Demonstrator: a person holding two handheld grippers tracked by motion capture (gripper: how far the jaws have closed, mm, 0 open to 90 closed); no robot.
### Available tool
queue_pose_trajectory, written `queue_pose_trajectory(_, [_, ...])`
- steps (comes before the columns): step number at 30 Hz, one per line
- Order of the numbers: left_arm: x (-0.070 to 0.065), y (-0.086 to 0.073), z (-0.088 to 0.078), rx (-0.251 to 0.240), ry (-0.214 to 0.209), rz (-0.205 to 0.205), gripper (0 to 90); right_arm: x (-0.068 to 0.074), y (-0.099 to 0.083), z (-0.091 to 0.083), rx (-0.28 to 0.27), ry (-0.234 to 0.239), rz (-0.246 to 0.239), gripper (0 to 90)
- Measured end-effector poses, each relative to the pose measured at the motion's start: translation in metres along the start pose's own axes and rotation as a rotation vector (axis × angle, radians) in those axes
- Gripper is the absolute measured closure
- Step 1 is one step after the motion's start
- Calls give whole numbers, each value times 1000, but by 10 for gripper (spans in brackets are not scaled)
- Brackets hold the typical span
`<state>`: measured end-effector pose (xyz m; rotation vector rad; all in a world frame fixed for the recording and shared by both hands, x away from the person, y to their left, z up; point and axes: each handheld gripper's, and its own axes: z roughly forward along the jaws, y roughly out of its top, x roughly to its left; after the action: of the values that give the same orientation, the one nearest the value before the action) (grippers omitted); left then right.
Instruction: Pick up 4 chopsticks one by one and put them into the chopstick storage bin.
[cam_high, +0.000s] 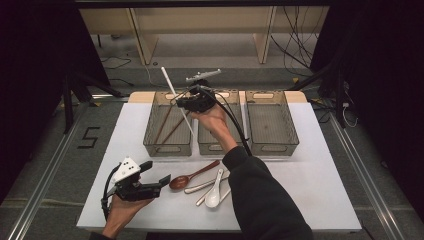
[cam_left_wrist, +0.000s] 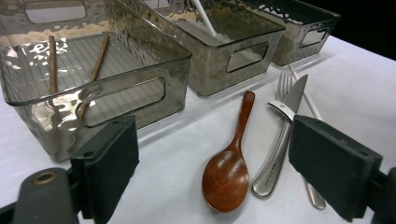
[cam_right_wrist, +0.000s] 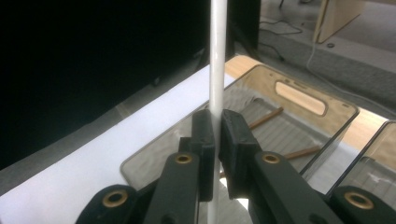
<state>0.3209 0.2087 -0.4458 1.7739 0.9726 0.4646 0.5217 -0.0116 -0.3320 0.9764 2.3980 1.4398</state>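
My right gripper (cam_high: 184, 102) (cam_right_wrist: 217, 135) is shut on a white chopstick (cam_high: 172, 87) (cam_right_wrist: 217, 56), which slants above the left bin (cam_high: 167, 150) and the middle bin (cam_high: 215, 148). Two brown chopsticks (cam_high: 165, 125) (cam_left_wrist: 95, 67) (cam_right_wrist: 264, 117) lie in the left bin. Near the front left of the table my left gripper (cam_high: 159, 172) (cam_left_wrist: 219, 158) stands open with nothing between its pads, its jaws pointing toward a wooden spoon (cam_high: 184, 179) (cam_left_wrist: 229, 172). Beside that spoon lie a metal knife (cam_left_wrist: 280, 140), a fork (cam_left_wrist: 282, 86) and a white ceramic spoon (cam_high: 214, 195).
A third translucent bin (cam_high: 272, 148) stands at the back right, with nothing in it. A second white chopstick (cam_left_wrist: 306, 95) lies among the cutlery. The white table top (cam_high: 310, 185) ends at dark floor on all sides; cables and wooden legs lie beyond the far edge.
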Motion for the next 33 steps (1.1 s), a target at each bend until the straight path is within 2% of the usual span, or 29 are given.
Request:
queue_pose_trajectory(14, [1,0,-1,-6,-2,-2,156,2,1,25,-23,-11,58,848])
queue_pose_trajectory(23, [0,0,-1,-5,-4,1,156,1,-4,33,-13,-23,75,848])
queue_pose_trajectory(33, [0,0,-1,-6,-5,0,156,2,-8,39,6,-37,67,848])
